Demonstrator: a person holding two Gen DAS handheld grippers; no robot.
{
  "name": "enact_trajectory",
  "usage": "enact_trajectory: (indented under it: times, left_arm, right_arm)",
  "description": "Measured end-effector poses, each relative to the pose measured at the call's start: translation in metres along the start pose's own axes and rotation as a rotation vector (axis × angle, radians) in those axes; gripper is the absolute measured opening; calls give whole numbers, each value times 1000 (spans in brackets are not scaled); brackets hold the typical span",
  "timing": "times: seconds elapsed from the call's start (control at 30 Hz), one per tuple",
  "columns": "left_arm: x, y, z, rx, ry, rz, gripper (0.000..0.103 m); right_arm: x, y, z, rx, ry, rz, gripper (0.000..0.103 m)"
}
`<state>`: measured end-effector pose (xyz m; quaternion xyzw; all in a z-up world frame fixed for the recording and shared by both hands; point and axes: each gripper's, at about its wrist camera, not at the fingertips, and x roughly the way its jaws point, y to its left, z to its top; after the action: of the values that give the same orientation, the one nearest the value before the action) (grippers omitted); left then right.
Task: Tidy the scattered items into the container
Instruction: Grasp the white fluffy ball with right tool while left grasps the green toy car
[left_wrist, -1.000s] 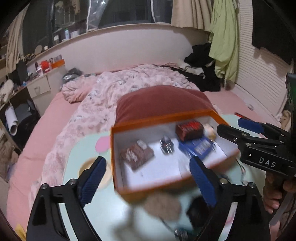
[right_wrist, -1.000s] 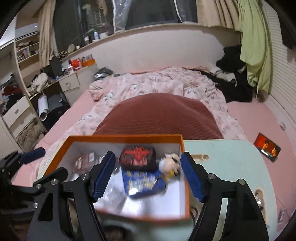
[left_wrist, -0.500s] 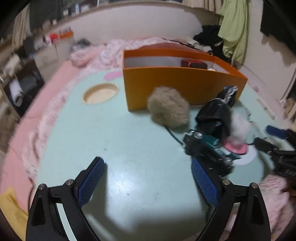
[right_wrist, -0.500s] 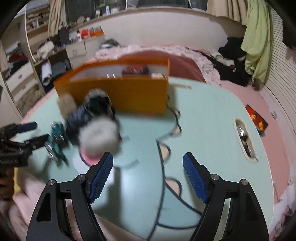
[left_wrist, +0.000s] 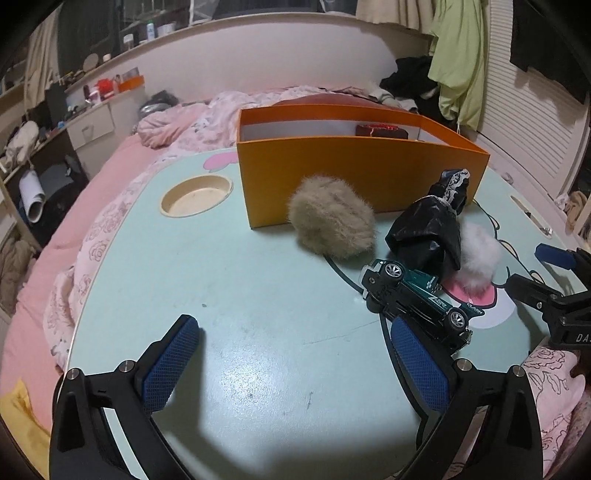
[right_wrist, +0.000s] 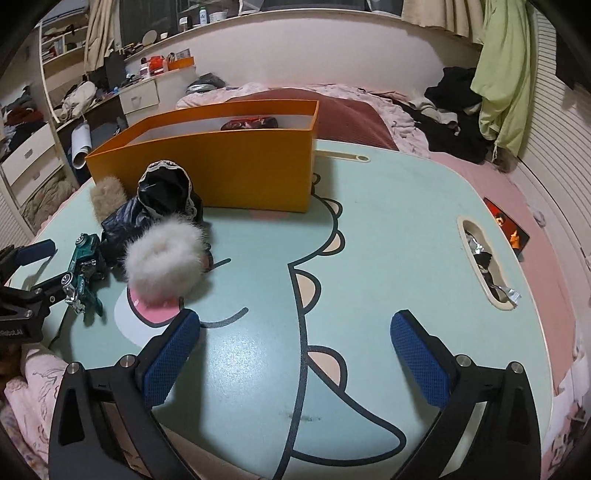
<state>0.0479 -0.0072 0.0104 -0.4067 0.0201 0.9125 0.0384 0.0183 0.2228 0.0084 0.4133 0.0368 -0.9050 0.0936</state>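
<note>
**Q:** What's left to tidy, and where?

**A:** Four bits on the mint table (left_wrist: 229, 280), all outside the orange box (left_wrist: 354, 177), bunched by its front wall: tan pom-pom (left_wrist: 332, 221) touching the wall, black pouch (left_wrist: 428, 236) just beside it, white pom-pom (right_wrist: 166, 258) in front of the pouch, green toy car (left_wrist: 417, 299) tipped on its side nearest me. Box already holds a red-black item (left_wrist: 382, 131) at the back.

**Q:** Your tongs?

**A:** Left gripper (left_wrist: 295, 362) spread wide, nothing btwn the pads, only bare table. Right gripper (right_wrist: 295, 362) jaws opening, also empty; white pom-pom sits just off its left finger (right_wrist: 170, 358).

**Q:** How'd you do this step well?

**A:** My read: one item per hand. Left takes the car, which is just beyond its right finger (left_wrist: 417, 362). Grab across the body, not the wheels, or it'll roll out. Right takes the white pom-pom; squeeze deep, fluff compresses. Lift well over the wall before letting go, since the box is light and may skid if bumped.
</note>
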Motion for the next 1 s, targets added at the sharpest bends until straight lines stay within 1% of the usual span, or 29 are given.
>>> enact_trajectory:
  times: [0.2,0.4,0.5,0.57,0.7,0.73,0.8,0.87,0.9,0.93,0.97,1.0]
  left_arm:
    - [0,0,0,0,-1,0,103]
    - [0,0,-1,0,-1,-1,103]
    - [0,0,-1,1,-1,0,103]
    - [0,0,-1,0,-1,0,103]
    - [0,0,-1,1,-1,-1,103]
    - [0,0,-1,1,-2,-1,103]
    - [0,0,-1,0,-2,-1,103]
    - [0,0,-1,1,-2,-1,103]
    - [0,0,-1,0,-2,-1,103]
    - [0,0,-1,1,-1,-1,103]
    - [0,0,-1,0,-3,-1,103]
    - [0,0,-1,0,-2,-1,103]
  right_arm:
    - [-2,3,-5,-40,-21,41,103]
    - [-2,4,-7,-41,-47,47,103]
    - [-8,5,-6,-40,-77,76,93]
    - [-13,11,0,-59,-100,89,93]
    - [-14,33,19,-115,-111,111,93]
    - [-13,38,23,-123,-107,121,93]
    - [-6,48,32,-140,-69,150,93]
    - [5,56,36,-165,-13,152,83]
    - [9,59,36,-179,11,148,69]
    - [13,61,34,-187,32,154,52]
    - [14,61,31,-184,30,170,47]
    - [11,58,28,-179,19,181,40]
